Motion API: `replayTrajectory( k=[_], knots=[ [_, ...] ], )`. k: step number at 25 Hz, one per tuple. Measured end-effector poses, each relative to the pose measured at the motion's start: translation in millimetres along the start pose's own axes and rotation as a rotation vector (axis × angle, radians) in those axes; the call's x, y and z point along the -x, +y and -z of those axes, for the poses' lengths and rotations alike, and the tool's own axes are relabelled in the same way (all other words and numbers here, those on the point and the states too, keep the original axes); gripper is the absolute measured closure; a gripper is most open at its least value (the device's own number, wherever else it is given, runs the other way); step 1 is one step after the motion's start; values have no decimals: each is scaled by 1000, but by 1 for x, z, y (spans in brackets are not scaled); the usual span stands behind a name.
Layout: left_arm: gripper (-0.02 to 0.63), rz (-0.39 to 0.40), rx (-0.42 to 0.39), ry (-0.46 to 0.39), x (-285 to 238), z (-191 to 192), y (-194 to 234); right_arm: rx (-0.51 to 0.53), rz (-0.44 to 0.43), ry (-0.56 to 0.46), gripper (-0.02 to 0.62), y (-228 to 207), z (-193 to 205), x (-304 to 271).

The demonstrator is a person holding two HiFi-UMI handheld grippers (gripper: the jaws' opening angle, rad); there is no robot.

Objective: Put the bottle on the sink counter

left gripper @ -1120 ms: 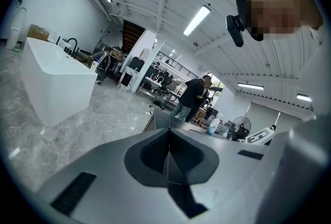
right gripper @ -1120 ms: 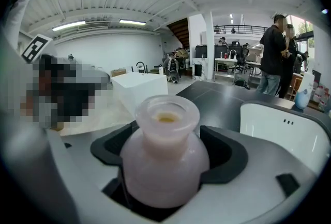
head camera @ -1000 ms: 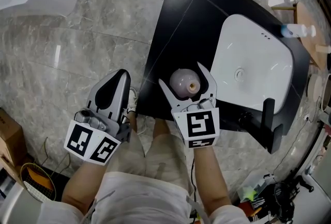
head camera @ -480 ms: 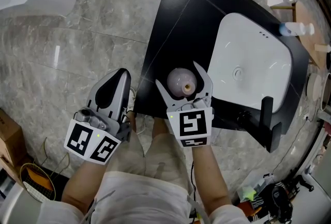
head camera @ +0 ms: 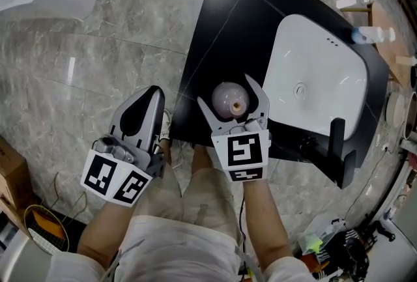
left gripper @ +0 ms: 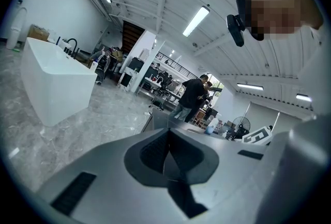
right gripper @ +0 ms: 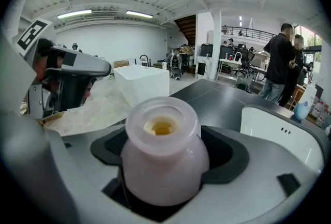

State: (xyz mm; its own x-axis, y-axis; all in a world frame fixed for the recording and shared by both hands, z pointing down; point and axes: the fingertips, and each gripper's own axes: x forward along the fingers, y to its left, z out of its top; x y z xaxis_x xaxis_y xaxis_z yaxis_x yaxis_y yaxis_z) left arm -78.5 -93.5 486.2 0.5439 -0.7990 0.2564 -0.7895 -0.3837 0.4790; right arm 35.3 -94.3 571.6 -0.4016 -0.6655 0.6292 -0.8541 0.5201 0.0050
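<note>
One marble-patterned floor (head camera: 98, 46) lies under everything, and on it stands one black sink counter (head camera: 215, 33) with one white basin (head camera: 319, 79) set into its right part and one black faucet (head camera: 339, 144) at the basin's near edge. There are two grippers, each with a marker cube, and one bottle (head camera: 229, 99), pale pink with an open round neck. The left gripper (head camera: 151, 95) hangs over the floor just left of the counter's near corner, its jaws pressed together with nothing between them. The right gripper (head camera: 228, 93) is over the near-left part of the counter, beside the basin. Its jaws are spread around the bottle's round body and pinch it from both sides. In the right gripper view the bottle stands upright between the two dark pads, its neck rising above them and its belly filling the gap. Whether its base touches the counter cannot be told. Compared with a second ago, the right gripper and the bottle sit slightly further left and a little further in over the counter, with the same jaw spread. The left gripper has kept its place.
</note>
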Motion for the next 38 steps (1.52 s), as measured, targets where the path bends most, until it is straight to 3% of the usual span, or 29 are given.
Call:
replayTrajectory(
  k=[19, 33, 38],
  knots=[
    [592, 47, -18, -1, 6, -10, -17, -54, 24, -5, 183, 0, -2, 34],
    [592, 115, -63, 6, 17, -49, -51, -155, 84, 44, 186, -11, 7, 94],
    [592, 130, -84, -3, 21, -66, -63, -211, 114, 30, 252, -19, 3, 109]
  ],
)
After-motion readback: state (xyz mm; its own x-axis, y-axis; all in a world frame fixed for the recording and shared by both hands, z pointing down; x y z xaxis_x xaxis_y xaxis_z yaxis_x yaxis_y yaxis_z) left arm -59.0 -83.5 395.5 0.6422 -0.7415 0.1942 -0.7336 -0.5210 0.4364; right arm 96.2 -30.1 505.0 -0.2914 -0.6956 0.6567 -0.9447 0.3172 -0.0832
